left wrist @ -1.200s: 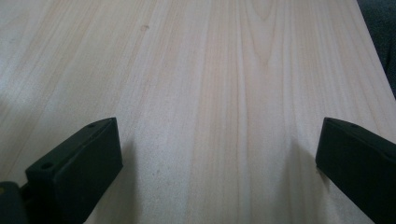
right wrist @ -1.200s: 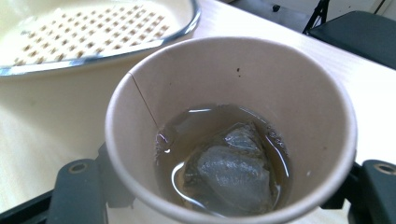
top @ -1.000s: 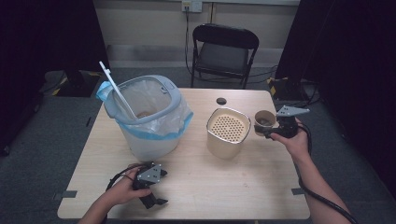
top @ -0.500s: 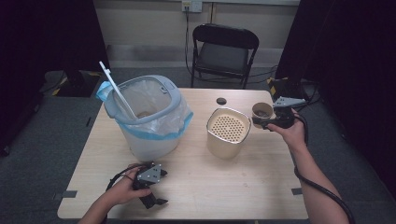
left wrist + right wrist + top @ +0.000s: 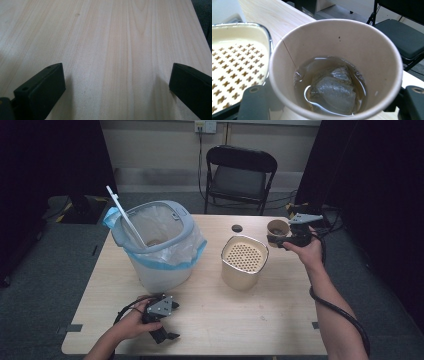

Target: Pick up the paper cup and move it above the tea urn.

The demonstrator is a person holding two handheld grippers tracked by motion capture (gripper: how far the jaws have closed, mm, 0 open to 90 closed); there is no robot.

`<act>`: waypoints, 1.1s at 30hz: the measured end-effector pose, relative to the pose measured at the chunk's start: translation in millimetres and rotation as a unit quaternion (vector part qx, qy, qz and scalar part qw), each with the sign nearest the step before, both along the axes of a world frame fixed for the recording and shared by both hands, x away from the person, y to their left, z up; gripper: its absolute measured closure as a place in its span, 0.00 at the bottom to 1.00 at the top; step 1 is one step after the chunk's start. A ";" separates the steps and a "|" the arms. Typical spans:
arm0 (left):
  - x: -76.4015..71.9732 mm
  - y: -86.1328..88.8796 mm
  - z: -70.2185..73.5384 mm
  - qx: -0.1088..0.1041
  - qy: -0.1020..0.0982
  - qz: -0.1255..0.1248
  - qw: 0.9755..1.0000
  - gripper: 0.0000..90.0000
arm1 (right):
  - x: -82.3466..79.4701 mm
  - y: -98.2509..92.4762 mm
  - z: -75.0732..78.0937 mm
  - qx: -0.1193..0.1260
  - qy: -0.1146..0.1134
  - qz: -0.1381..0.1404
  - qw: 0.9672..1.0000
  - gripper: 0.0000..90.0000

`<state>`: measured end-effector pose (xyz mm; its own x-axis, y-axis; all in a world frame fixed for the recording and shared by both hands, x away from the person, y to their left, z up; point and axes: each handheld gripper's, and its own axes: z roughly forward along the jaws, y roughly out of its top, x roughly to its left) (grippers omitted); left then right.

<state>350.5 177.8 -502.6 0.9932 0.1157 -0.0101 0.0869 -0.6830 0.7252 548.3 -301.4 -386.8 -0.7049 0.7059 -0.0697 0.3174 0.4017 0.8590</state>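
1. The right tongs are pinching a brown paper cup by its sides and holding it just above the far right part of the counter. They're clamped on the cup wall, not spread.

2. In the right gripper view the paper cup sits between the two black jaws, and you can look right down into it: there's a pool of pale brownish liquid with a tea bag soaking at the bottom, and its thin string runs up the inside wall to the rim.

3. Just beside the cup, toward the middle of the counter, stands a cream container with a perforated lid, rounded-square shape, metal-looking rim. The same lid shows at the left of the right gripper view, full of little cross-shaped holes.

4. The left tongs rest low on the near left part of the counter, spread wide with nothing but bare wood between them.

5. On the left half of the counter is a grey bin lined with a clear bag with a blue edge, and a white stick leans out of it.

6. A small dark round thing lies on the counter near the far edge; I can't tell what it is. A black folding chair stands behind the counter.
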 end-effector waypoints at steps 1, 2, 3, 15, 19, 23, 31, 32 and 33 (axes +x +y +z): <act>0.0 0.0 0.0 0.000 0.000 0.000 1.000 0.00 | 1.2 0.8 0.3 -0.001 -0.001 0.000 1.000 0.30; 0.0 0.0 -0.1 -0.001 0.000 0.000 1.000 0.00 | 2.6 1.6 0.8 -0.002 -0.002 0.001 1.000 0.30; 0.0 0.0 0.1 0.000 0.000 0.000 1.000 0.00 | 3.8 2.5 1.3 -0.001 -0.001 0.001 1.000 0.30; -0.1 0.0 0.1 0.000 0.000 0.000 1.000 0.00 | 15.8 12.2 9.1 -0.005 -0.007 0.008 1.000 0.30; 0.1 0.2 0.5 0.003 0.001 -0.001 1.000 0.00 | 19.7 13.0 12.6 -0.012 -0.011 0.011 1.000 0.30; 0.1 0.1 0.3 0.001 0.001 -0.001 1.000 0.00 | 21.3 13.6 19.2 -0.010 -0.019 0.013 1.000 0.30; -0.1 0.0 0.1 0.000 0.000 0.000 1.000 0.00 | 17.5 19.8 27.9 -0.019 -0.046 0.025 0.998 0.30; -0.1 -0.1 -0.3 -0.002 0.000 0.001 1.000 0.00 | 15.6 23.0 30.6 -0.021 -0.055 0.028 0.998 0.30; 0.0 0.0 0.0 0.000 0.000 0.000 1.000 0.00 | 14.5 24.9 32.0 -0.022 -0.061 0.030 0.997 0.31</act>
<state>350.5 177.8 -502.6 0.9932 0.1158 -0.0095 0.0866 -0.6831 0.7252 562.8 -276.5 -354.8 -0.7304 0.6568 -0.1877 0.1860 0.4557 0.8705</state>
